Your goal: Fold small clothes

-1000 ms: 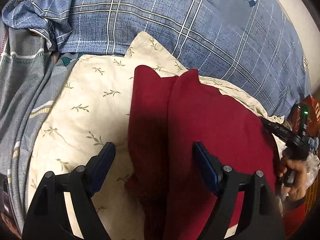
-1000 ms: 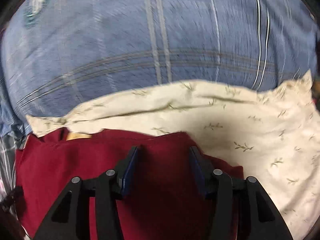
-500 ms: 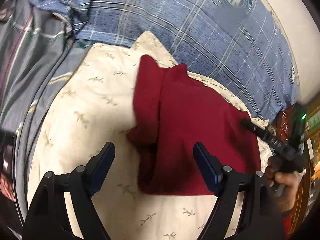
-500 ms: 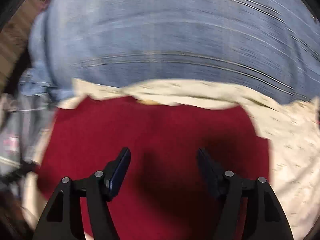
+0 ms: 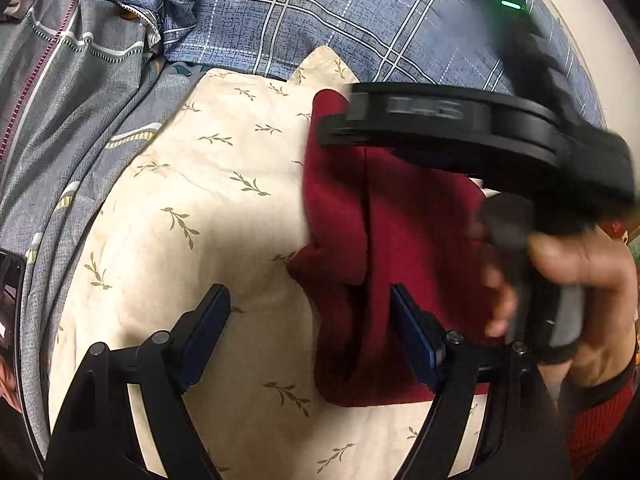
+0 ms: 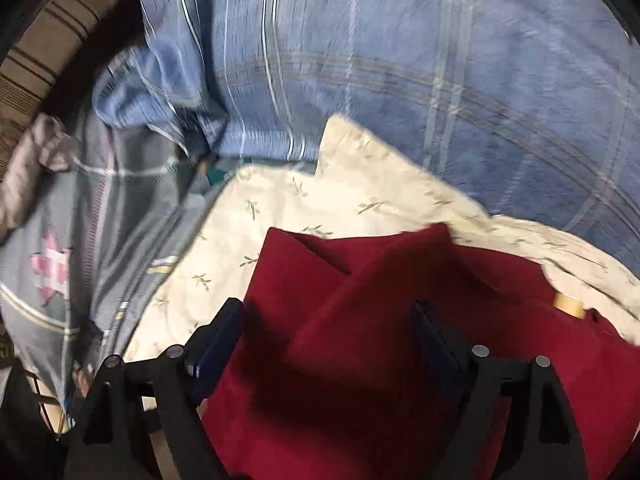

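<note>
One garment: a folded dark-red cloth lies at 3 o'clock on the cream leaf-print sheet, layers overlapping.
Edges: its lower hem sits flat; bare sheet spreads from 7 to 11 o'clock.
Two claws: left gripper spread, holding nothing; right gripper spread above the cloth.
Beyond: blue plaid bedding at 12 o'clock.
</note>
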Motion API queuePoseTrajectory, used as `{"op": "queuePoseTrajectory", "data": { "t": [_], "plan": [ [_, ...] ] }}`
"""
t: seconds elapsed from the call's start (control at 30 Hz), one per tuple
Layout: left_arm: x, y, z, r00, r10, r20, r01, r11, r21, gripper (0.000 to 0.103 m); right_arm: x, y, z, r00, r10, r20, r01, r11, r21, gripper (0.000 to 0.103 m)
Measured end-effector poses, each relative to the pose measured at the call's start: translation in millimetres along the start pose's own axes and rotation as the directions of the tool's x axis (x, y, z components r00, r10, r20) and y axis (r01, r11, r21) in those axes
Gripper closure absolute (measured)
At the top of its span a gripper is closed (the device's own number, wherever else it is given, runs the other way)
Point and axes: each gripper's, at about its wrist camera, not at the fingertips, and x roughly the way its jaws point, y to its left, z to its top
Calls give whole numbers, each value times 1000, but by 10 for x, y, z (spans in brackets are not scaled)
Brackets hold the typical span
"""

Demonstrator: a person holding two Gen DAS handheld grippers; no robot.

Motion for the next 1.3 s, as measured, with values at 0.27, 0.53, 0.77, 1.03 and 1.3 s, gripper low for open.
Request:
{"op": "queuePoseTrajectory", "data": {
  "t": [0.27,0.53,0.77,1.03,1.3],
  "plan": [
    [12,15,28,1000,-7,-3,7,1000,-7,22,226,182,-60,988,-156,6,156,982,-105,16],
    [0,6,67,999,-40,11,40,999,-14,19,-201,-140,-189,995,-21,97,24,999,-26,74],
    [-7,-118,146,986,-162,49,162,987,-4,17,-532,-435,-251,985,80,152,-90,994,62,82],
    [22,-284,212,977,-200,68,195,977,82,17,-525,-466,-234,982,108,158,-121,990,77,83],
    [252,-232,226,978,-209,10,208,977,40,60,-645,-598,-261,973,157,170,-178,977,118,73]
  ]
}}
